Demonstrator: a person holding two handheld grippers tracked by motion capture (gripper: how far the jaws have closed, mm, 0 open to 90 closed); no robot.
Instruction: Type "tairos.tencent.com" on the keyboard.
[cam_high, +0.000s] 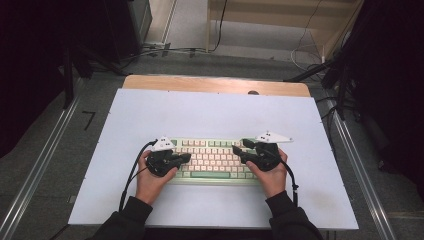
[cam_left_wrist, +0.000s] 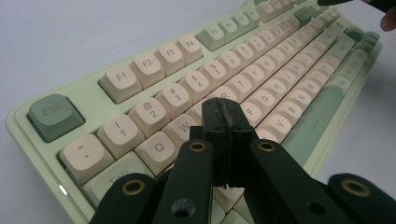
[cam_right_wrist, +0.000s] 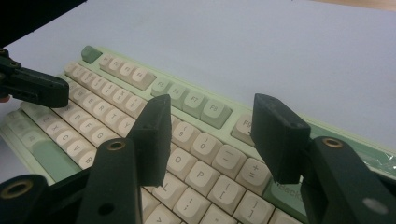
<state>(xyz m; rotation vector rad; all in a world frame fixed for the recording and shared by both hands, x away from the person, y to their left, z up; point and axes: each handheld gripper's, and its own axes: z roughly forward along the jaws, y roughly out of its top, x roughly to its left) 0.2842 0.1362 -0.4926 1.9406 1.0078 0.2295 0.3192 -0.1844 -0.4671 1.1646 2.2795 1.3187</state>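
Observation:
A pale green keyboard (cam_high: 210, 159) with cream and green keys lies on the white table near the person's side. My left gripper (cam_high: 186, 157) hangs over the keyboard's left part with its jaws pressed together and nothing between them; in the left gripper view its tips (cam_left_wrist: 224, 114) hover just above the keys around W and E of the keyboard (cam_left_wrist: 261, 74). My right gripper (cam_high: 236, 149) is over the right part, jaws apart and empty. In the right gripper view its fingers (cam_right_wrist: 154, 135) straddle the air above the number row of the keyboard (cam_right_wrist: 201, 149).
The white table sheet (cam_high: 210, 115) has bare room behind and to both sides of the keyboard. A wooden edge (cam_high: 215, 84) runs along the back. Cables lie on the floor beyond, and metal rails flank the table.

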